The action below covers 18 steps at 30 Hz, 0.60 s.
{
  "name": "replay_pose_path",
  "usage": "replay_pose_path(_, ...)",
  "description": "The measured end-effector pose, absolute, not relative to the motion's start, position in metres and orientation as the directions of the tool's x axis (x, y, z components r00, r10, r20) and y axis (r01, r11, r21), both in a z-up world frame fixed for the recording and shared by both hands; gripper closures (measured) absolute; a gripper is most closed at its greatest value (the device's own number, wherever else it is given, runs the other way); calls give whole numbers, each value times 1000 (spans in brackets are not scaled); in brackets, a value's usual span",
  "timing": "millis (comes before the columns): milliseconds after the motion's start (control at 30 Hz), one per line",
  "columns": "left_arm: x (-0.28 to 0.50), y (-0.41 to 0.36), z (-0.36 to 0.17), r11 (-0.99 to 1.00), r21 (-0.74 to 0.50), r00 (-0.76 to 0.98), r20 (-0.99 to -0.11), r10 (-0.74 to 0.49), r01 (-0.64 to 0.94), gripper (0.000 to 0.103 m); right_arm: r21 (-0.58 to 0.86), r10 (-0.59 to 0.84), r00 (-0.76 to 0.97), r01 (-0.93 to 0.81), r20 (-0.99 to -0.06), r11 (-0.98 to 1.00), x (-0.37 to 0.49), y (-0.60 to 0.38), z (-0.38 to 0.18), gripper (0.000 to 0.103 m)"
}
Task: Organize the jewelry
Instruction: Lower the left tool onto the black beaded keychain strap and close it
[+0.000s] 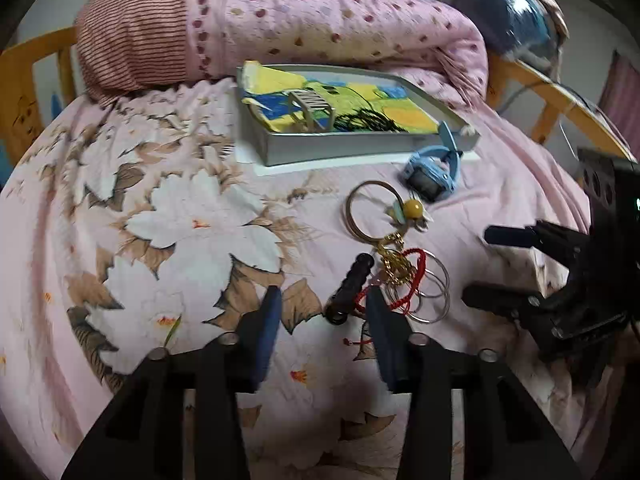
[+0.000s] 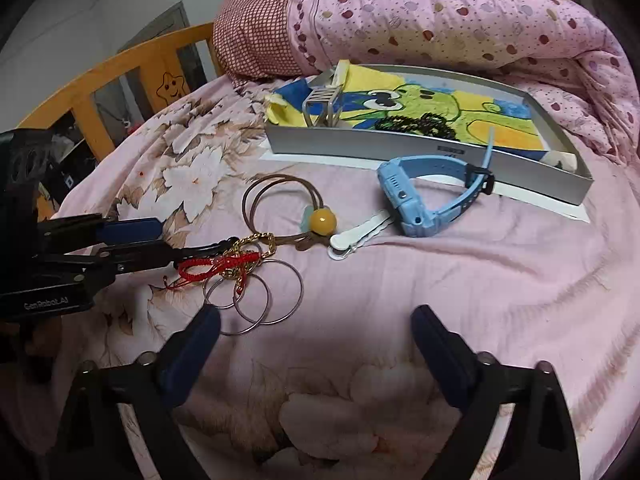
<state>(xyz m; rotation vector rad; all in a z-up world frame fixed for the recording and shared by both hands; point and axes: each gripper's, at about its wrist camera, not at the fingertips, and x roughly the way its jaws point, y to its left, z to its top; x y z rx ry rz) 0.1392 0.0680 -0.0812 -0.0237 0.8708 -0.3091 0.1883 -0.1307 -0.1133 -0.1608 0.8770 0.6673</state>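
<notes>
Our left gripper (image 1: 322, 312) with its dark blue pads was closest, its fingers partly closed around a black ribbed stick (image 1: 351, 286), not pressing it. Our right gripper (image 2: 316, 326) hung with fingers wide and nothing between them. Just ahead lay the jewelry pile: a red woven cord bracelet (image 2: 218, 266), a gold chain (image 2: 254, 242) and thin silver hoops (image 2: 256, 300), all tangled on the pink flowered bedsheet (image 1: 168, 216). Farther back we saw a brown hair tie with a yellow bead (image 2: 322, 220), a light blue watch (image 2: 420, 200) and a grey metal tray (image 2: 420, 146).
</notes>
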Motion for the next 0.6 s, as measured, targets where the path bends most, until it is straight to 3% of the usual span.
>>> replay_pose_path(133, 141, 64, -87, 943, -120, 575, -766, -287, 311, 77, 141, 484, 427, -621, -764, 771, 190, -126, -118, 25)
replay_pose_path(467, 149, 55, -101, 907, -37, 529, -802, -278, 421, 77, 116, 479, 406, -657, -778, 745, 193, -113, -121, 48)
replay_pose_path(600, 156, 52, -103, 899, -25, 529, -802, -279, 436, 77, 87, 453, 411, -658, -791, 748, 196, -106, -124, 51)
